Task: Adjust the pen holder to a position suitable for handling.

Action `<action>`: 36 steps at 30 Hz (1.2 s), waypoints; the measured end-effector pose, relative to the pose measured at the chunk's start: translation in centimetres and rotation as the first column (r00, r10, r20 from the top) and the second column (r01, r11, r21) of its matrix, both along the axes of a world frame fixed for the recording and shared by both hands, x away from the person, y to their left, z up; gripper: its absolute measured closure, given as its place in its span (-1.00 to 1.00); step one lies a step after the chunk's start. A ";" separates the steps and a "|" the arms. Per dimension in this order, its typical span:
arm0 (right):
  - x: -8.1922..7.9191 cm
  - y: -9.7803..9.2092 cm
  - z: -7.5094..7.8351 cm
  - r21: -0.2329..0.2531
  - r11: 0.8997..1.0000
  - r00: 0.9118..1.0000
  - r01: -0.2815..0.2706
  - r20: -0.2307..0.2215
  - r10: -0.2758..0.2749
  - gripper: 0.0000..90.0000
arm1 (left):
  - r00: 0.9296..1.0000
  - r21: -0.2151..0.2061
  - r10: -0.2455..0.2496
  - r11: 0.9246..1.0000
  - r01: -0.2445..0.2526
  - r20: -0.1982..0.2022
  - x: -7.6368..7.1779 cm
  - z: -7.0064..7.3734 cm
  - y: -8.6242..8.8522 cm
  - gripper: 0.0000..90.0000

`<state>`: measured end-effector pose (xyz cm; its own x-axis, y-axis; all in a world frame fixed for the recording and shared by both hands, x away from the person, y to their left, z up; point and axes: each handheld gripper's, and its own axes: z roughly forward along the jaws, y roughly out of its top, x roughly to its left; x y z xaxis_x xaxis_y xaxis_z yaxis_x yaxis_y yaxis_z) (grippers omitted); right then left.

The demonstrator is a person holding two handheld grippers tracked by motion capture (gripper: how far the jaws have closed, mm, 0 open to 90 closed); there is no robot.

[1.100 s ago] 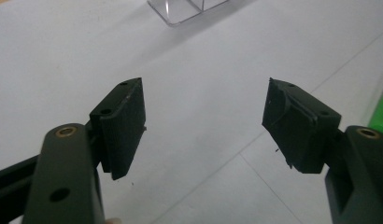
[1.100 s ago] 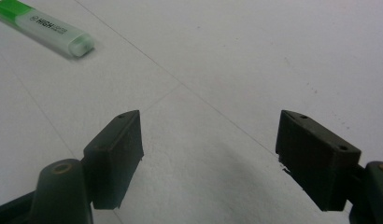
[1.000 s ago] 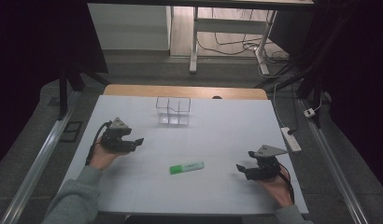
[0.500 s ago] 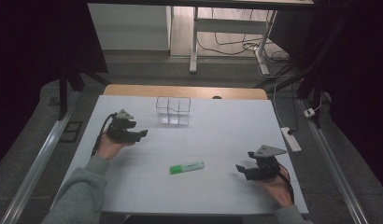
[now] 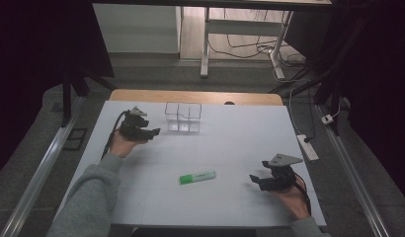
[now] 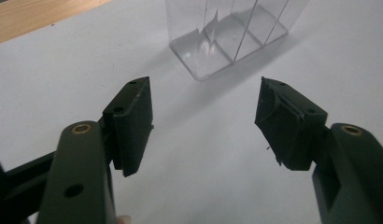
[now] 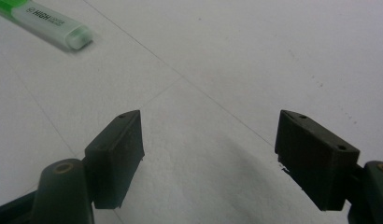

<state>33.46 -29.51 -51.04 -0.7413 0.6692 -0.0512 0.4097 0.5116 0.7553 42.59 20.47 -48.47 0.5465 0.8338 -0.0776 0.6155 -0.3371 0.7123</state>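
grey sleeve (image 5: 89,197), black left gripper (image 5: 153,132) with brass-ringed screw holes

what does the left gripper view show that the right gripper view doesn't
The left gripper view has the clear plastic organizer standing just ahead of the left gripper, plus a strip of wooden edge at the top left. The right gripper view instead has the green highlighter lying on its side, up and left of the right gripper. Both look along a pair of black jaws standing wide apart with nothing between them, over the same white table.
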 end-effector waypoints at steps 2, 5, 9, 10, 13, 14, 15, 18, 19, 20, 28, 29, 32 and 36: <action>0.0 0.0 0.0 0.005 1.000 1.000 0.000 -0.001 0.000 -0.49 | 1.000 -0.005 0.003 1.000 -0.003 -0.004 0.4 -0.2 -0.1 -0.15; 0.0 0.0 -0.1 0.001 1.000 1.000 0.000 -0.002 0.000 -0.49 | 1.000 -0.008 0.010 1.000 -0.010 -0.005 0.9 -0.4 -0.2 -0.08; 0.0 0.0 -0.1 0.000 1.000 1.000 0.000 -0.002 0.000 -0.49 | 1.000 -0.015 0.024 1.000 -0.024 0.001 1.4 -0.8 -0.2 0.02; 0.0 0.0 -0.1 0.001 1.000 1.000 -0.001 -0.003 0.001 -0.49 | 1.000 -0.017 0.029 0.999 -0.029 0.001 1.6 -0.8 -0.2 0.06; 0.1 0.0 -0.2 0.002 1.000 1.000 -0.002 -0.005 0.002 -0.49 | 0.999 -0.029 0.042 0.999 -0.042 0.004 2.1 -0.9 0.0 0.24; 0.1 0.0 -0.2 0.000 1.000 1.000 -0.002 -0.005 0.002 -0.49 | 0.999 -0.034 0.048 0.998 -0.048 0.007 2.3 -0.9 0.0 0.31; 0.1 0.0 -0.2 -0.001 1.000 1.000 -0.002 -0.005 0.002 -0.49 | 0.999 -0.043 0.053 0.998 -0.053 0.010 2.5 -0.9 0.0 0.40; 0.1 0.0 -0.2 -0.001 1.000 1.000 -0.002 -0.005 0.002 -0.49 | 0.998 -0.056 0.057 0.997 -0.056 0.012 3.0 -0.9 0.0 0.76; 0.1 0.0 -0.2 -0.001 1.000 1.000 -0.002 -0.005 0.002 -0.49 | 0.998 -0.054 0.056 0.997 -0.056 0.010 3.2 -1.0 0.0 0.76; 0.1 0.0 -0.2 -0.001 1.000 1.000 -0.001 -0.007 0.001 -0.49 | 0.999 -0.049 0.050 0.998 -0.050 0.003 3.4 -1.1 -0.1 0.96; 0.2 0.0 -0.3 0.001 1.000 1.000 -0.001 -0.011 0.001 -0.49 | 0.999 -0.075 0.044 0.996 -0.045 -0.023 4.8 -1.7 -0.8 0.99; 0.2 0.0 -0.3 0.002 1.000 1.000 0.001 -0.011 -0.001 -0.49 | 0.999 -0.075 0.044 0.996 -0.046 -0.020 4.9 -1.7 -0.9 0.99; 0.2 -0.1 -0.3 0.001 1.000 1.000 0.002 -0.012 -0.002 -0.49 | 0.999 -0.082 0.040 0.996 -0.041 -0.022 5.2 -1.6 -1.2 0.99; 0.2 -0.1 -0.3 -0.002 1.000 1.000 0.001 -0.012 -0.001 -0.48 | 0.999 -0.082 0.028 0.996 -0.030 -0.023 5.5 -1.6 -1.5 0.99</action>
<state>33.63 -29.57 -51.35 -0.7415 0.6695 -0.0438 0.4187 0.5128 0.7495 48.05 18.97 -50.11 0.5198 0.8394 -0.1587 0.6398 -0.2595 0.7234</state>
